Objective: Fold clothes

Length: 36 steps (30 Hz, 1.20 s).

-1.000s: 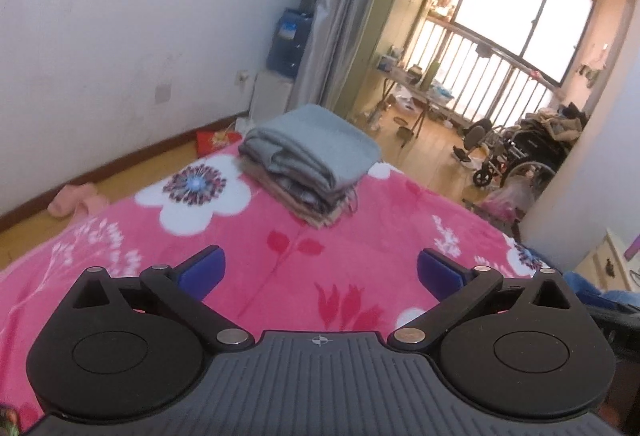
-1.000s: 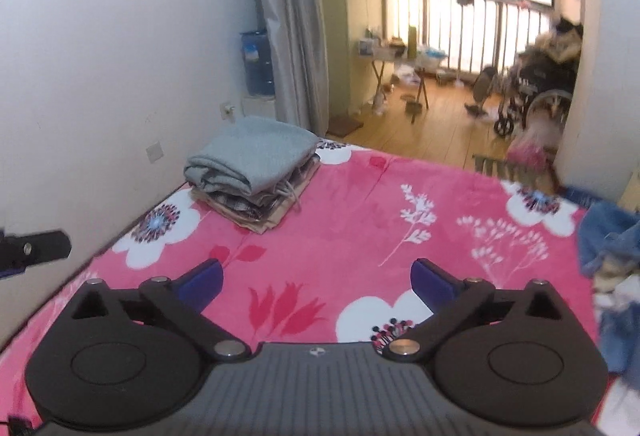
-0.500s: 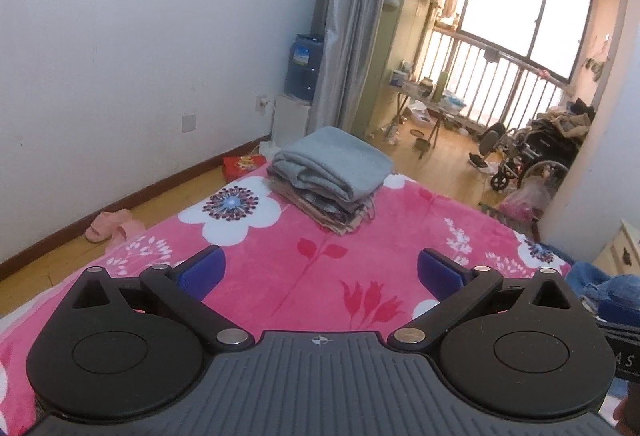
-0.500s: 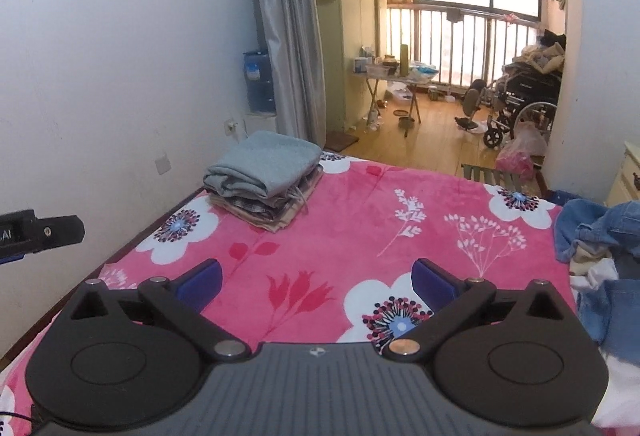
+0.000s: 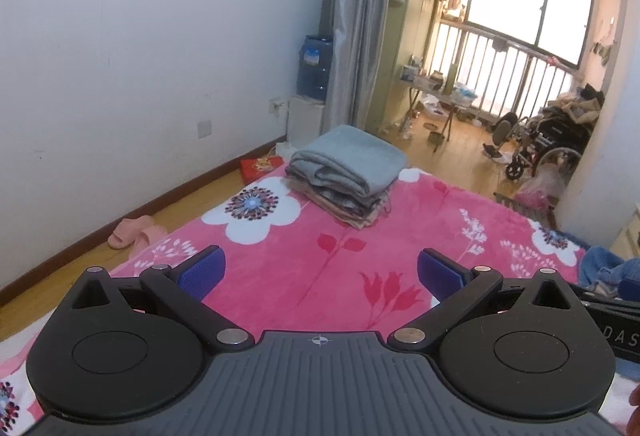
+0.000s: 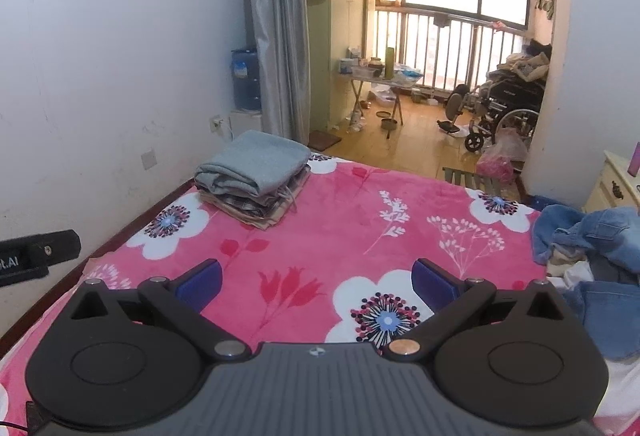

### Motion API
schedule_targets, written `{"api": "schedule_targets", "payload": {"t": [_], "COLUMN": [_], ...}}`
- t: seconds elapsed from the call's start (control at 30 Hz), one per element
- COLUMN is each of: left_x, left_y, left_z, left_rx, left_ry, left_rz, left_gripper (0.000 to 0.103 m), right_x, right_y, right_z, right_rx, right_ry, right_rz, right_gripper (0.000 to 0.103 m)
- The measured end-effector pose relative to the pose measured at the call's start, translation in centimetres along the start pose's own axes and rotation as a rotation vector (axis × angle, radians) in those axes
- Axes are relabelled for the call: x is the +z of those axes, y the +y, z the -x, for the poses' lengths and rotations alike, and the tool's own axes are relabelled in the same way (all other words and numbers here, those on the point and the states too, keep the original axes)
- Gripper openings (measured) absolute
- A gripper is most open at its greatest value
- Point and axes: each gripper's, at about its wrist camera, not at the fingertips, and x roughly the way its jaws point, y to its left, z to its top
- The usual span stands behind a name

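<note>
Both cameras have lifted and pulled back from the folded stack (image 6: 254, 178) at the bed's (image 6: 344, 236) far left corner. The left gripper (image 5: 320, 272) and right gripper (image 6: 316, 278) gape wide, empty. Next is probably the unfolded heap (image 6: 592, 248), cut off at the right edge.

Pink blanket (image 6: 340, 236) lies bare between folded stack (image 6: 254, 178) and jeans pile (image 6: 596, 236).

A wheelchair (image 6: 500, 108), water jug (image 6: 245, 79), folding table (image 6: 380, 78) and pink slippers (image 5: 134, 231).
</note>
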Motion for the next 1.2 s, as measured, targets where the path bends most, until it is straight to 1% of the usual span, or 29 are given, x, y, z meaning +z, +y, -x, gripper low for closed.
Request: {"api": "schedule_targets", "payload": {"t": [0.1, 0.17, 0.3, 0.37, 0.47, 0.6, 0.87, 1.2], "left_x": [-0.1, -0.2, -0.7, -1.0, -1.3, -1.5, -1.8, -2.0], "left_y": [-0.2, -0.3, -0.8, -1.2, -1.5, -1.6, -2.3, -2.2], "left_z": [0.3, 0.4, 0.2, 0.0, -0.3, -0.7, -0.3, 0.1], "left_rx": [-0.015, -0.029, -0.006, 0.003, 0.018, 0.029, 0.069, 0.103], "left_ry": [0.001, 0.016, 0.045, 0.057, 0.088, 0.125, 0.123, 0.144], "left_rz": [-0.009, -0.009, -0.02, -0.033, -0.052, -0.043, -0.074, -0.059], "left_gripper": [0.103, 0.103, 0.103, 0.103, 0.103, 0.103, 0.103, 0.103], "right_x": [0.2, 0.2, 0.1, -0.2, -0.6, -0.7, -0.8, -1.2], "right_y": [0.4, 0.6, 1.0, 1.1, 1.3, 1.0, 0.1, -0.5], "right_z": [0.2, 0.4, 0.3, 0.2, -0.3, -0.9, -1.4, -1.5], "right_rx": [-0.003, -0.014, -0.026, -0.019, -0.035, -0.027, -0.031, -0.017], "right_ry": [0.001, -0.002, 0.021, 0.031, 0.05, 0.081, 0.11, 0.137], "right_rz": [0.003, 0.005, 0.012, 0.023, 0.05, 0.043, 0.034, 0.019], "right_gripper": [0.103, 0.103, 0.103, 0.103, 0.103, 0.103, 0.103, 0.103]}}
